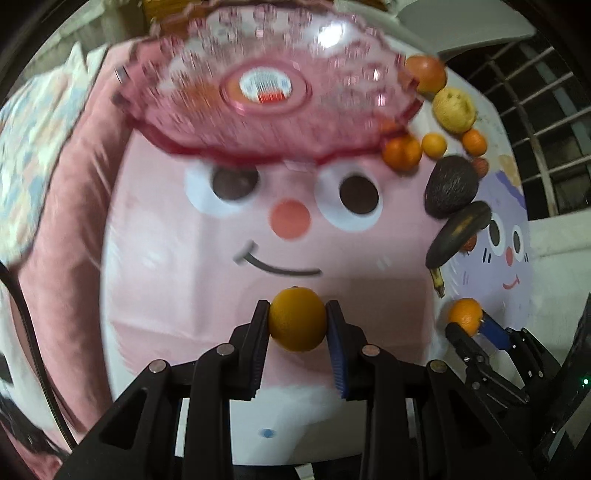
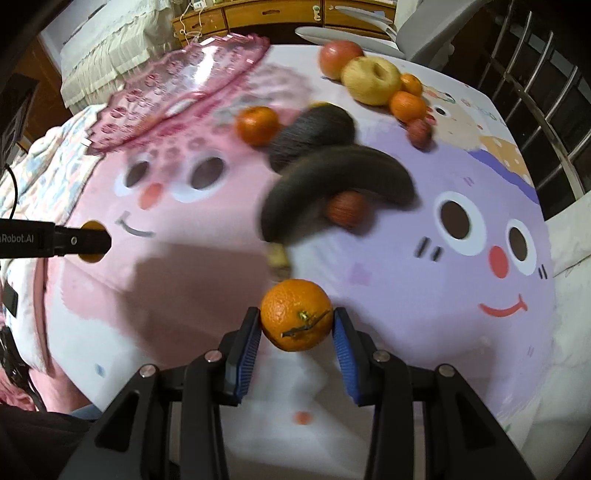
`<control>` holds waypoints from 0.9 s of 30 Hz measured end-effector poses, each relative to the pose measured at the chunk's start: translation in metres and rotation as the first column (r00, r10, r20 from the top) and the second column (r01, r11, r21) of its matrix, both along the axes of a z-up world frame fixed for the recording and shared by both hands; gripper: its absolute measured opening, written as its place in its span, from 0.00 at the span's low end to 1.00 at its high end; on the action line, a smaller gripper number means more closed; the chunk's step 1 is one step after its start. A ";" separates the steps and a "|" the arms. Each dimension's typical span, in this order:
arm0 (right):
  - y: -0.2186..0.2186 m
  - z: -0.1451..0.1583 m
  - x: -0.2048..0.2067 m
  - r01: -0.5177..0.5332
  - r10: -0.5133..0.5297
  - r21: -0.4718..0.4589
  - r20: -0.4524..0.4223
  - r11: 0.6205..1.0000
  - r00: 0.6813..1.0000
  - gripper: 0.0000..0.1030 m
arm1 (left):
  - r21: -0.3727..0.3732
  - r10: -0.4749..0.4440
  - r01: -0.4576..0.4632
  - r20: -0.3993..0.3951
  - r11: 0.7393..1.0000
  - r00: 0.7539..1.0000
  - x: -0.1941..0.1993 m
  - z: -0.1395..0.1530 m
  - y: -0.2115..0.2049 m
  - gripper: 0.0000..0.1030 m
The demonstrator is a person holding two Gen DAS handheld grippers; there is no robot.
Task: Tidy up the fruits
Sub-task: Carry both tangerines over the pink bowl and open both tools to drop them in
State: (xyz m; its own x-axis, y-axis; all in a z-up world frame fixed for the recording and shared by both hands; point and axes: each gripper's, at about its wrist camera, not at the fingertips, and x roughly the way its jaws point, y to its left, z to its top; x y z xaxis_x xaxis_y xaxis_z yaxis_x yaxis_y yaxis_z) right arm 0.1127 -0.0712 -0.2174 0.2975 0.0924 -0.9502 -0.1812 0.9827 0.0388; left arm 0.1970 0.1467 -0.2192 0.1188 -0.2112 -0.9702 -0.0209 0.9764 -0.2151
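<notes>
My left gripper (image 1: 297, 314) is shut on a smooth orange (image 1: 297, 319), held above the pink face on the tablecloth. My right gripper (image 2: 296, 321) is shut on a mandarin with a stem (image 2: 296, 314); it also shows in the left wrist view (image 1: 466, 315). A pink glass bowl (image 1: 266, 92) stands at the far side, also in the right wrist view (image 2: 177, 85). Loose fruit lies to the right: a dark avocado (image 1: 450, 184), a blackened banana (image 2: 340, 177), a yellow apple (image 2: 371, 79), a red apple (image 2: 334, 57) and several mandarins (image 2: 257, 124).
The round table (image 2: 424, 295) carries a cartoon-face cloth. A pink cushion (image 1: 62, 206) lies at the left edge. A metal railing (image 2: 546, 92) runs along the right. A wooden cabinet (image 2: 277, 14) and a grey chair (image 2: 424, 33) stand behind the table.
</notes>
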 end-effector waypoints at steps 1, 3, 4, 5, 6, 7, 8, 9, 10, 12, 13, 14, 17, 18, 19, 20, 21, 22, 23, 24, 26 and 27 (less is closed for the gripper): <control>0.010 0.003 0.000 0.001 -0.001 0.000 0.008 1.000 1.000 0.39 | -0.002 -0.009 0.009 0.016 1.000 1.000 0.002 0.005 0.009 0.27; 0.029 0.010 0.002 0.000 0.000 0.010 0.032 1.000 0.999 0.39 | -0.003 -0.030 0.030 0.051 1.000 0.998 0.007 0.018 0.022 0.27; 0.038 0.014 0.003 -0.001 0.000 0.018 0.041 1.000 0.999 0.39 | -0.003 -0.041 0.042 0.065 0.999 0.997 0.010 0.022 0.026 0.27; 0.044 0.016 0.005 -0.001 0.000 0.025 0.046 1.000 0.999 0.39 | -0.003 -0.055 0.056 0.080 0.998 0.995 0.011 0.028 0.032 0.27; 0.056 0.020 0.008 -0.002 0.000 0.039 0.056 0.999 0.998 0.39 | 0.000 -0.077 0.078 0.101 0.997 0.992 0.014 0.034 0.040 0.27; 0.060 0.022 0.010 -0.003 0.000 0.046 0.063 0.999 0.998 0.39 | 0.003 -0.090 0.091 0.117 0.996 0.989 0.015 0.036 0.042 0.27; 0.069 0.026 0.014 -0.004 0.000 0.055 0.074 0.998 0.997 0.39 | 0.003 -0.104 0.105 0.135 0.995 0.985 0.016 0.039 0.044 0.27; 0.077 0.031 0.017 -0.006 0.000 0.063 0.091 0.998 0.996 0.39 | 0.002 -0.120 0.122 0.154 0.993 0.981 0.019 0.043 0.045 0.27; 0.085 0.035 0.021 -0.007 0.000 0.068 0.105 0.998 0.994 0.39 | 0.000 -0.141 0.143 0.175 0.990 0.974 0.022 0.047 0.049 0.27; 0.098 0.045 0.028 -0.005 -0.007 0.082 0.141 0.997 0.990 0.39 | -0.005 -0.172 0.176 0.207 0.984 0.963 0.028 0.054 0.054 0.27; 0.102 0.049 0.031 -0.002 -0.012 0.089 0.155 0.996 0.988 0.39 | -0.005 -0.185 0.191 0.224 0.982 0.957 0.033 0.058 0.056 0.27; 0.107 0.053 0.036 0.000 -0.017 0.097 0.170 0.995 0.985 0.39 | -0.007 -0.193 0.200 0.238 0.980 0.952 0.036 0.060 0.058 0.27; 0.122 0.063 0.050 0.018 -0.044 0.121 0.214 0.993 0.976 0.39 | -0.010 -0.216 0.227 0.274 0.974 0.937 0.054 0.066 0.061 0.27; 0.125 0.065 0.055 0.025 -0.053 0.128 0.224 0.991 0.973 0.39 | -0.008 -0.223 0.235 0.280 0.972 0.934 0.061 0.067 0.061 0.27; 0.126 0.065 0.058 0.029 -0.059 0.132 0.230 0.991 0.971 0.39 | -0.005 -0.232 0.244 0.284 0.970 0.930 0.069 0.067 0.063 0.27; 0.129 0.065 0.062 0.034 -0.066 0.136 0.236 0.990 0.969 0.39 | -0.004 -0.236 0.248 0.284 0.969 0.929 0.076 0.067 0.063 0.27; 0.132 0.064 0.069 0.044 -0.076 0.138 0.238 0.989 0.968 0.39 | -0.004 -0.240 0.251 0.281 0.968 0.929 0.081 0.066 0.063 0.27; 0.134 0.063 0.072 0.050 -0.083 0.142 0.237 0.989 0.968 0.39 | -0.005 -0.242 0.254 0.274 0.967 0.931 0.088 0.063 0.063 0.27; 0.136 0.061 0.079 0.062 -0.097 0.152 0.235 0.986 0.967 0.39 | -0.005 -0.243 0.254 0.268 0.967 0.932 0.094 0.060 0.064 0.27; 0.136 0.059 0.082 0.070 -0.106 0.159 0.233 0.985 0.967 0.39 | 0.000 -0.245 0.254 0.257 0.967 0.935 0.099 0.056 0.063 0.27; 0.137 0.056 0.089 0.092 -0.129 0.170 0.224 0.981 0.966 0.39 | 0.004 -0.251 0.258 0.244 0.966 0.937 0.106 0.049 0.063 0.28; 0.137 0.053 0.092 0.101 -0.137 0.172 0.217 0.980 0.967 0.39 | 0.003 -0.252 0.258 0.238 0.966 0.938 0.109 0.047 0.064 0.27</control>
State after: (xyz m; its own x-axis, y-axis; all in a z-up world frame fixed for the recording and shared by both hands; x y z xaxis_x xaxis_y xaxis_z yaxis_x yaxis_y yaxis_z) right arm 0.2043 0.0662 -0.1643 0.5210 0.1867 -0.8329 -0.0853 0.9823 0.1668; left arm 0.3061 0.2108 -0.1725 0.2809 -0.2908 -0.9146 0.2824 0.9358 -0.2108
